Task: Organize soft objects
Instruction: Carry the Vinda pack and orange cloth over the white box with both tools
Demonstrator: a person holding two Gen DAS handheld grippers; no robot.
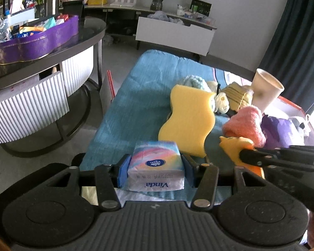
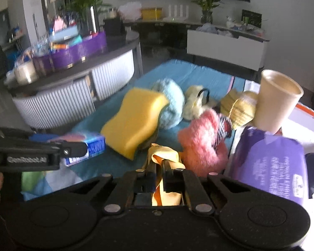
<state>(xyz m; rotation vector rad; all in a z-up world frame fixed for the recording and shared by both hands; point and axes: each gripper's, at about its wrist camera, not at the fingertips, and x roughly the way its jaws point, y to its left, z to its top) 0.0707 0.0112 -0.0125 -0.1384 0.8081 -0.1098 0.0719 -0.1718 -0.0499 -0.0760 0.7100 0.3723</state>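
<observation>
My left gripper (image 1: 156,163) is shut on a pastel Vinda tissue pack (image 1: 156,167) held just above the blue cloth (image 1: 127,108). The pack also shows in the right wrist view (image 2: 88,144). My right gripper (image 2: 159,165) is shut on a yellow-orange cloth (image 2: 163,156), seen in the left wrist view (image 1: 236,146) too. Beyond lie a wavy yellow sponge (image 1: 188,123), a pink fuzzy item (image 1: 247,125), a light blue fuzzy item (image 2: 171,106), a cream plush (image 2: 193,102) and a yellow knitted item (image 2: 240,106).
A beige paper cup (image 1: 265,92) stands tilted at the right. A purple packet (image 2: 272,161) lies at the right edge. A dark round table with a purple tray (image 1: 37,39) stands to the left. A white cabinet (image 1: 173,33) is behind.
</observation>
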